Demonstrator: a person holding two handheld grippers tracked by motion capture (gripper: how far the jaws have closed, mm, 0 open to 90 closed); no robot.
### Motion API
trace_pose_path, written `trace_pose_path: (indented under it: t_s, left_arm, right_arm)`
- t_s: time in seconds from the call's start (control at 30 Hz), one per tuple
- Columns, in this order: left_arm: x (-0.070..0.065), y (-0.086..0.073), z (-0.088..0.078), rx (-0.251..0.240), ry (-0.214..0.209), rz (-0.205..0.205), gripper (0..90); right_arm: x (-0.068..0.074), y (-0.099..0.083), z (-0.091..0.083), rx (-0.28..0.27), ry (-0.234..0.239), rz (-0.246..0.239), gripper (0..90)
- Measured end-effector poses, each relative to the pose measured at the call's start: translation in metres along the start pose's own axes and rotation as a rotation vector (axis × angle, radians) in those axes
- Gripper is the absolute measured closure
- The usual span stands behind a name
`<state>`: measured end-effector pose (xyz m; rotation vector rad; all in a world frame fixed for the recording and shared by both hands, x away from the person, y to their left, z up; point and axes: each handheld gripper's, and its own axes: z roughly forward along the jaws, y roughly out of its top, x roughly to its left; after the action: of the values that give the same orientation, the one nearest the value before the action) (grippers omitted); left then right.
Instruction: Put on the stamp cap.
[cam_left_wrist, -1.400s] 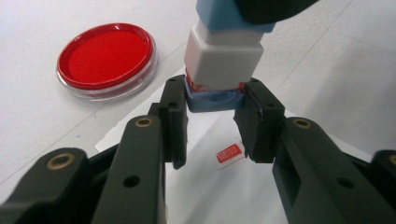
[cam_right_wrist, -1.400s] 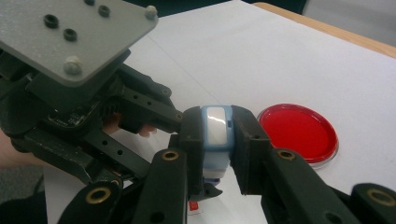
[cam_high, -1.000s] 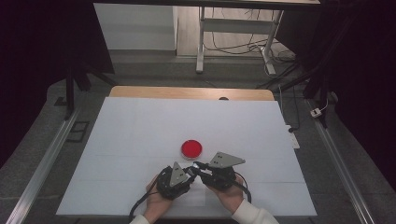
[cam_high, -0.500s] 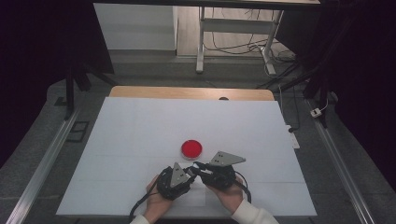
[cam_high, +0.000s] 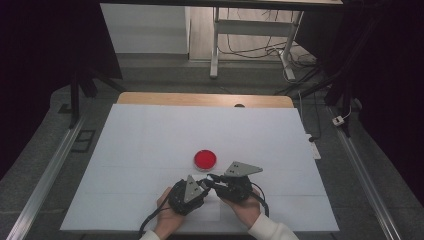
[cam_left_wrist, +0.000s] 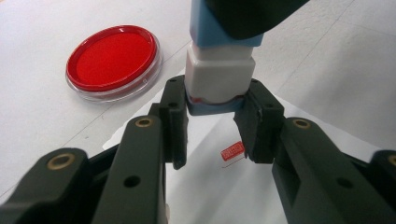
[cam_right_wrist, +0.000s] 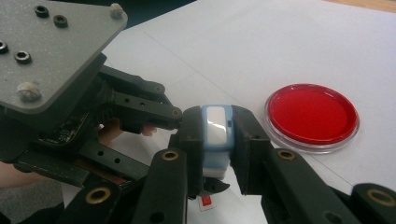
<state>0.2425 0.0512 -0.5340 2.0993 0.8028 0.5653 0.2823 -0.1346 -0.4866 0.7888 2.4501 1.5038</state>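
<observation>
A small stamp (cam_left_wrist: 219, 74) with a blue top and a white body hangs just above a white paper sheet (cam_left_wrist: 224, 186). My left gripper (cam_left_wrist: 212, 100) is shut on the stamp's blue bottom cap (cam_left_wrist: 212, 107). My right gripper (cam_right_wrist: 215, 135) is shut on the stamp's (cam_right_wrist: 215, 128) blue and white upper part. In the high view both grippers meet tip to tip near the table's front edge, the left gripper (cam_high: 204, 186) beside the right gripper (cam_high: 213, 179). A red rectangular imprint (cam_left_wrist: 232, 150) shows on the paper under the stamp.
A round red ink pad (cam_high: 205, 159) in a clear dish lies just beyond the grippers, uncovered. The white table cover (cam_high: 150, 135) stretches wide on every side, with a wooden edge (cam_high: 200, 99) at the far end. Metal rails and cables lie on the floor around.
</observation>
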Motion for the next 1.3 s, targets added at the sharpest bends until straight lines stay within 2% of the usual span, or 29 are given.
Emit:
trace_pose_path:
  t_s: [0.23, 0.5, 0.73, 0.87, 1.03, 1.3]
  left_arm:
    - [-0.002, 0.000, -0.001, -0.007, 0.013, 0.019, 64.7]
    - [-0.003, 0.001, -0.003, -0.025, 0.023, 0.024, 64.7]
    - [0.000, 0.000, 0.000, 0.010, -0.010, 0.007, 64.2]
    - [0.002, 0.000, -0.001, 0.018, -0.024, -0.003, 62.8]
    - [0.006, 0.000, -0.002, 0.019, -0.037, -0.023, 57.4]
    - [0.008, 0.000, -0.001, 0.034, -0.044, -0.034, 53.2]
  right_arm:
    - [-0.001, 0.000, 0.001, 0.021, 0.008, 0.009, 75.3]
    - [0.000, -0.001, 0.001, 0.017, 0.011, 0.010, 75.5]
    - [-0.001, 0.000, 0.001, 0.022, 0.012, 0.000, 75.4]
    - [0.000, -0.001, 0.002, 0.022, 0.010, -0.022, 75.4]
    - [0.003, -0.001, 0.002, 0.017, 0.009, -0.054, 75.4]
    - [0.003, -0.001, 0.002, 0.014, 0.017, -0.058, 75.4]
